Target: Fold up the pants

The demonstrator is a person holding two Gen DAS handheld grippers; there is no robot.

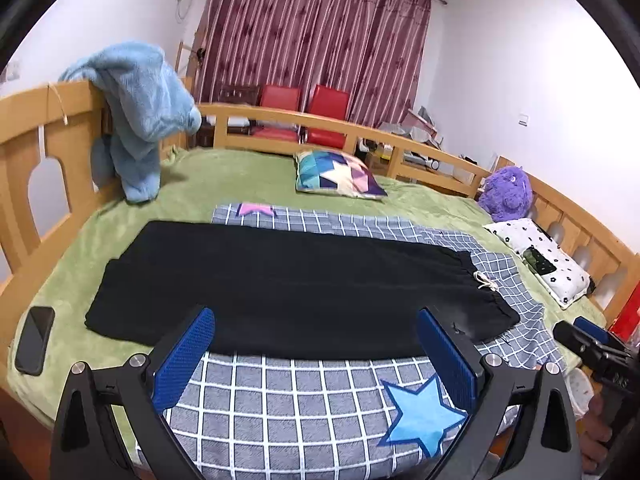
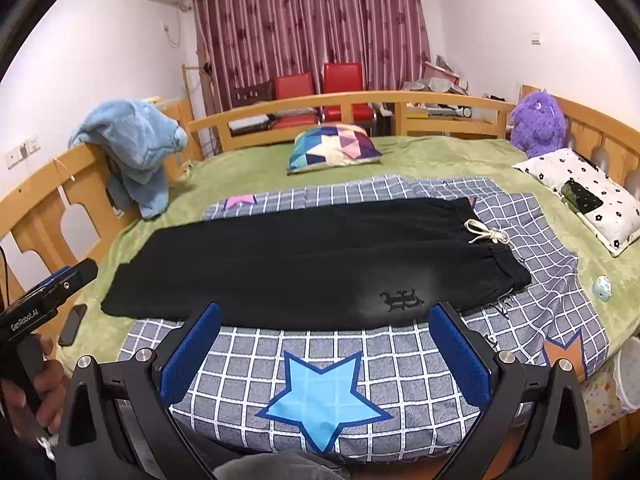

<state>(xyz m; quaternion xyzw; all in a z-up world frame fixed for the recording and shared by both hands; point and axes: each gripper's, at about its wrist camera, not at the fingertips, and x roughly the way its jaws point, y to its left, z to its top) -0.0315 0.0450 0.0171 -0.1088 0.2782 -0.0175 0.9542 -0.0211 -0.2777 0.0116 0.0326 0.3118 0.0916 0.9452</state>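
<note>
Black pants (image 1: 280,280) lie flat ahead of both units; left hand-held gripper (image 1: 316,360) and right hand-held gripper (image 2: 324,356) spread wide, holding nothing.

- My pads (image 1: 184,360) are blue on black arms.
- The pants (image 1: 288,280) are black with a cream drawstring (image 2: 486,236).
- The sheet (image 2: 248,344) under them is grey with a white grid and a blue star (image 2: 324,396).
- The blanket (image 1: 240,176) is green.
- The curtain (image 2: 312,24) is maroon with pale stripes.
</note>
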